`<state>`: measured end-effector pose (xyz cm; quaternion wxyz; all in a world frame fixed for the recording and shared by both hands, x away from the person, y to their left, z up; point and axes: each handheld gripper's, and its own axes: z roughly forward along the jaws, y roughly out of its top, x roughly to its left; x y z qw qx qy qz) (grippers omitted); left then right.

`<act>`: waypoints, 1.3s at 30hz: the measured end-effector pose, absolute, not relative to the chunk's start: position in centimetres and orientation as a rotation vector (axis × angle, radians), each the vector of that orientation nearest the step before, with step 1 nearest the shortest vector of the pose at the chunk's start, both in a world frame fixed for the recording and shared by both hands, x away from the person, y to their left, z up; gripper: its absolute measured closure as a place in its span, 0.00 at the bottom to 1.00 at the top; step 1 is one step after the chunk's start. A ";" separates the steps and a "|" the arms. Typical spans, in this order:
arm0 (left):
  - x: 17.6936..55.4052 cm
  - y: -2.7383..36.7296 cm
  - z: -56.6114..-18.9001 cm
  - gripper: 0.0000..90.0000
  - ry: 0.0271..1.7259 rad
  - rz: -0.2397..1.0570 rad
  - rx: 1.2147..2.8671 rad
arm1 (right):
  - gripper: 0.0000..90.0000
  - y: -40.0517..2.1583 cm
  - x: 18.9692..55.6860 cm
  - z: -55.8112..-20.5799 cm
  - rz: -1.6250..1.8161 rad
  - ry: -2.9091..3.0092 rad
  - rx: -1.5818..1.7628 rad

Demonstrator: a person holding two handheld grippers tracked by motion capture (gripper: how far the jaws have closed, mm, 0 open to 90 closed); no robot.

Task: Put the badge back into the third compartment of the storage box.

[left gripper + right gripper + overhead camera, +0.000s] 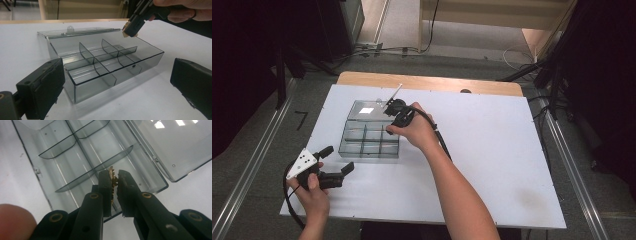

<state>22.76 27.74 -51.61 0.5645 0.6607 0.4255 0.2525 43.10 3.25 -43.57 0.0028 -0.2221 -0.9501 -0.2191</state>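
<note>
Clear organizer box (368, 139), lid open, lying on the white table (492, 150), toward its left half and near the far edge; inside, thin dividers (100, 60) splitting it into several compartments, all looking empty in the left gripper view. Lid (367, 111) swung back flat on the far side of the box, hinged along the far wall. Right gripper (393, 107) poised over the box's far right corner, jaws closed tight on a small gold-coloured piece (113, 182), jagged at its edge, pinched between the black tips; what the piece is, impossible to tell. In the right gripper view, tips hanging above a compartment next to the hinge, not touching wall or divider. In the left gripper view, the same brass-coloured bit just peeking from the right gripper's tip above the box's far right side. Left gripper (339, 160) on the near side of the box, just off its near left corner, jaws spread wide and holding nothing, aimed at the box, apart from it. Person's hand (312, 192) wrapped round the left gripper's grip.
</note>
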 end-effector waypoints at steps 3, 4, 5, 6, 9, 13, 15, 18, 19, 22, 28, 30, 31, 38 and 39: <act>22.8 27.7 -51.6 0.00 0.999 0.594 1.554 | 0.87 3.4 43.4 -43.8 -0.692 -2.998 -0.707; 22.8 27.7 -51.6 0.00 0.999 0.593 1.554 | 0.86 3.4 43.4 -43.9 -0.702 -3.001 -0.718; 22.7 27.7 -51.6 0.00 0.997 0.593 1.553 | 0.82 3.4 43.6 -43.9 -0.709 -3.012 -0.711; 22.7 27.7 -51.6 0.00 0.996 0.593 1.555 | 0.76 3.3 43.5 -43.9 -0.728 -3.005 -0.722; 22.8 27.8 -51.6 0.00 0.997 0.593 1.553 | 0.55 3.4 43.5 -43.8 -0.777 -2.995 -0.738; 22.8 27.8 -51.6 0.00 0.995 0.591 1.553 | 0.27 3.5 43.1 -43.6 -0.815 -2.980 -0.733; 22.8 27.8 -51.6 0.00 0.996 0.590 1.552 | 0.14 3.6 42.8 -43.5 -0.821 -2.983 -0.727; 22.8 27.8 -51.6 0.00 0.995 0.586 1.550 | 0.00 3.6 42.1 -43.2 -0.866 -3.010 -0.743; 22.8 27.8 -51.6 0.00 0.996 0.585 1.547 | 0.00 3.4 41.9 -43.0 -0.903 -3.018 -0.752; 22.9 27.8 -51.6 0.00 0.997 0.583 1.545 | 0.00 2.8 41.4 -42.5 -0.983 -2.969 -0.808; 22.9 27.9 -51.6 0.00 1.001 0.581 1.543 | 0.00 0.9 40.4 -41.9 -1.056 -2.925 -0.827; 22.9 27.9 -51.6 0.00 1.001 0.582 1.543 | 0.00 0.2 40.2 -41.9 -1.078 -2.919 -0.828; 22.9 27.9 -51.6 0.00 1.002 0.581 1.542 | 0.00 -0.1 40.1 -41.9 -1.088 -2.911 -0.838; 23.0 27.9 -51.6 0.00 1.002 0.578 1.541 | 0.00 -1.9 39.2 -42.2 -1.129 -2.900 -0.811; 23.0 27.9 -51.6 0.00 1.003 0.578 1.540 | 0.00 -2.1 39.1 -42.3 -1.139 -2.896 -0.808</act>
